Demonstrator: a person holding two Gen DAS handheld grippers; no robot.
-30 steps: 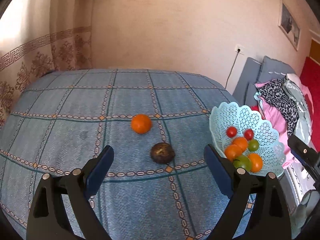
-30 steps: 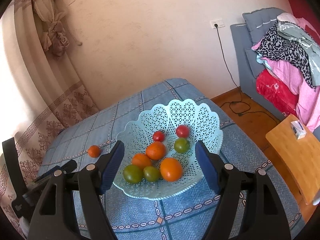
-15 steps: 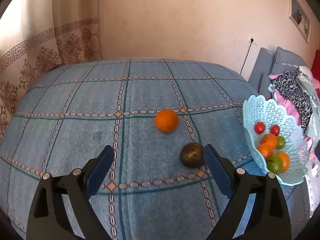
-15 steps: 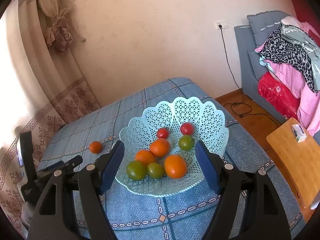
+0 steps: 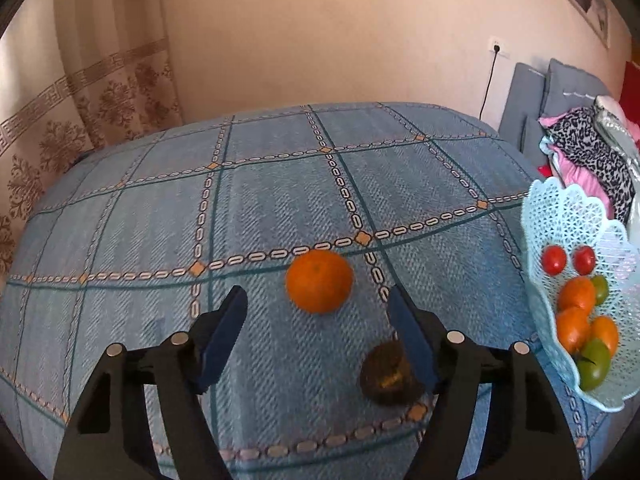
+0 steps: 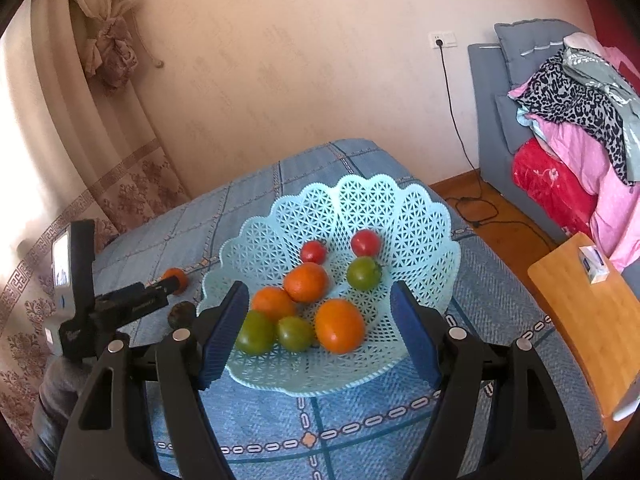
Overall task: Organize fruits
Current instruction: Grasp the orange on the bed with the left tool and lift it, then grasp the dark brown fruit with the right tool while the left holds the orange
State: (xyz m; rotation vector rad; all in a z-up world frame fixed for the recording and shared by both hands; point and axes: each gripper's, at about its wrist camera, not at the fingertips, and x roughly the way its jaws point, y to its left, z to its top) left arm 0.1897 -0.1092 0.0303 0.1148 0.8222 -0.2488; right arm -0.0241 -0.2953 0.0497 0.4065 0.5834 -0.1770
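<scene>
On the blue checked table, an orange lies loose with a dark brown fruit just beside it. The left gripper hovers by the orange, its jaws just narrowing yet gripping nothing. At the table's right side stands a pale blue lattice basket of tomatoes and oranges; the right gripper hangs before it, released and empty.
</scene>
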